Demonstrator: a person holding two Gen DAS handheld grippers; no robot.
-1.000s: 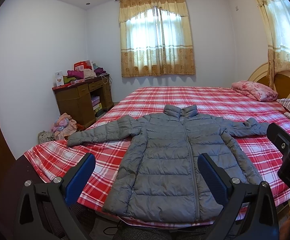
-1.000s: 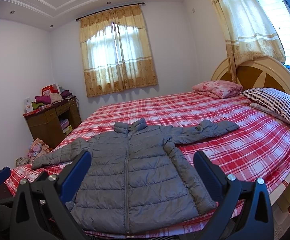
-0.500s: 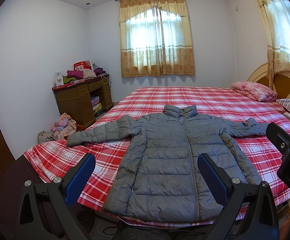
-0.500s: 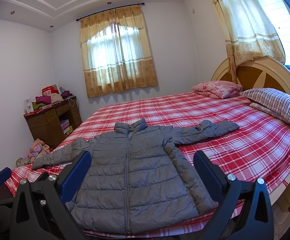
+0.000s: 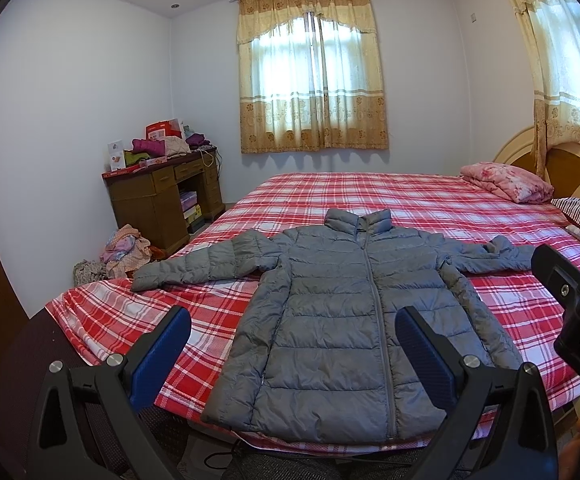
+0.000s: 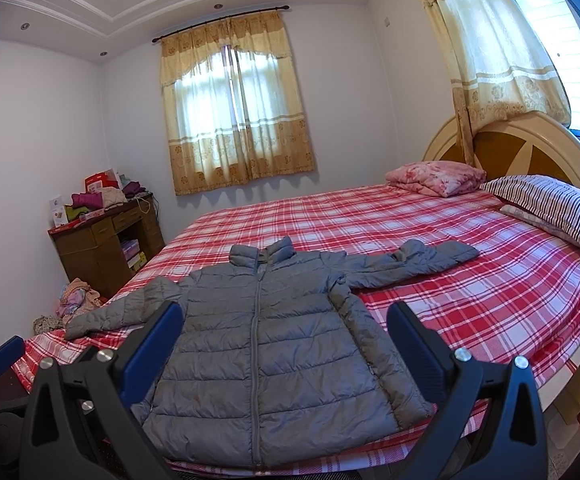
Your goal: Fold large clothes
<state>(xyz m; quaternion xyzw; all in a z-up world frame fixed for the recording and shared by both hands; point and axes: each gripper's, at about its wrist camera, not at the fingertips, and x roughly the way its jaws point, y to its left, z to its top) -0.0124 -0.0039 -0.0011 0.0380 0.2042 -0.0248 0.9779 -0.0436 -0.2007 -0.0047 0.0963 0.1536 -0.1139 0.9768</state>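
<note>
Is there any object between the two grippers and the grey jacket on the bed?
Nothing visible is. The grey jacket lies flat on the plaid bedspread, sleeves spread. The left gripper and right gripper hang before its hem, jaws open, with only air between.

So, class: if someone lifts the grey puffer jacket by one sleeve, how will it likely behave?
The grey puffer jacket would probably sag and drape, since it lies limp and flat on the bed. Its quilted padding suggests lightness for its bulk. The smooth-looking shell may slip.
</note>
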